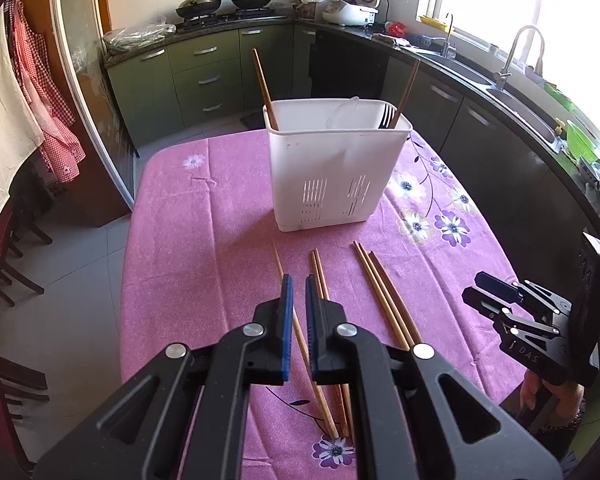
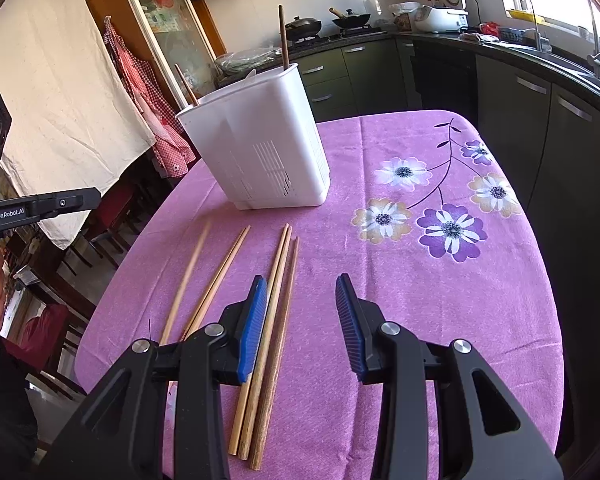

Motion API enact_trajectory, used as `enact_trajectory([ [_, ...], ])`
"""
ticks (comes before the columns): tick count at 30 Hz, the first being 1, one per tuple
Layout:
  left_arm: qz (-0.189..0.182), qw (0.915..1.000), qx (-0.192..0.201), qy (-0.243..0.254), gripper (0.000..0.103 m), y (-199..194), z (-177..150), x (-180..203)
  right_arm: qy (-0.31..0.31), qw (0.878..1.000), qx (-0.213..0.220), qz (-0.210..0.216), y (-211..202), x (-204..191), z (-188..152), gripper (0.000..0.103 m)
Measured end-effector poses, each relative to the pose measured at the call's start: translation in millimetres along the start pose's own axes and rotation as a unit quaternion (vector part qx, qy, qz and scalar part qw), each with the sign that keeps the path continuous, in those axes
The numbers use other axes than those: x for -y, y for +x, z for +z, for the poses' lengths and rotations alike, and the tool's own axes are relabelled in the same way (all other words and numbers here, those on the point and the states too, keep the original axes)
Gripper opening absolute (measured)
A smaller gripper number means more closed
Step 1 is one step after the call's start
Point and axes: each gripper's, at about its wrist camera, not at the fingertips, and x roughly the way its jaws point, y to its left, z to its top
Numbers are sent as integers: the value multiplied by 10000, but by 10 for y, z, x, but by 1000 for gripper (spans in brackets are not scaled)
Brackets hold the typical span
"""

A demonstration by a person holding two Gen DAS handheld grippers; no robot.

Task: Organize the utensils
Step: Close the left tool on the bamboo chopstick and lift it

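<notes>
- Left gripper point(image 1: 299, 280): clenched on nothing, blue pads nearly touching, raised above a pink flowered tablecloth point(image 1: 204, 216).
- Under and just ahead of its tips: 1 single chopstick point(image 1: 278, 262) and a pair of chopsticks point(image 1: 318, 270), flat on the cloth.
- Just right of that gripper: a bundle of 3 chopsticks point(image 1: 376, 280), side by side and touching.
- Further ahead, past the far chopstick ends: a white utensil holder point(image 1: 332, 172), upright, with 2 chopsticks and a fork point(image 1: 387, 117) standing in it.
- Right gripper point(image 2: 302, 280): partly parted, nothing between the pads, hovering over the cloth.
- At its left finger point(image 2: 256, 312): the bundle of 3, running partly beneath that finger.
- Further left of it: the pair and the single chopstick, spread apart.
- Ahead and left of it: the holder, seen tilted in the right wrist view.
- Holding each gripper's handle: a hand, at the frame edge.
</notes>
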Motion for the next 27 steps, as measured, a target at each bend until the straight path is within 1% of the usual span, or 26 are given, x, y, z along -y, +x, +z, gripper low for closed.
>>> enact_trajectory([
  [2, -18, 9998, -200, -72, 6, 148, 13, -16, -6, 10000, -3, 10, -1, -6, -4, 36],
  [4, -67, 9988, -460, -176, 6, 374, 22, -45, -2, 10000, -1, 10, -4, -6, -5, 36],
  [6, -34, 9967, -760, -278, 7, 641, 20, -84, 11, 10000, -14, 1, -1, 8, -5, 36],
  [7, -14, 9953, -913, -322, 11, 779, 24, -103, 14, 10000, -27, 1, 4, 15, -4, 36],
  [9, 18, 9922, -1163, -457, 16, 1032, 34, -152, 28, 10000, -40, 8, 11, 26, -8, 36],
  [11, 18, 9893, -1342, -575, 16, 1241, 58, -181, 39, 10000, -56, 6, 21, 44, -8, 38],
  [18, 203, 9822, -1707, -752, 17, 1702, 152, -231, 89, 9999, -100, 21, 59, 99, -6, 38],
  [25, 506, 9806, -1794, -603, 17, 1809, 215, -151, 178, 9998, -89, 30, 54, 184, -10, 38],
  [26, 515, 9805, -1807, -568, 15, 1806, 215, -142, 183, 9998, -87, 37, 52, 189, -12, 38],
  [27, 504, 9803, -1829, -540, 6, 1801, 214, -131, 189, 9998, -83, 45, 46, 190, -15, 38],
])
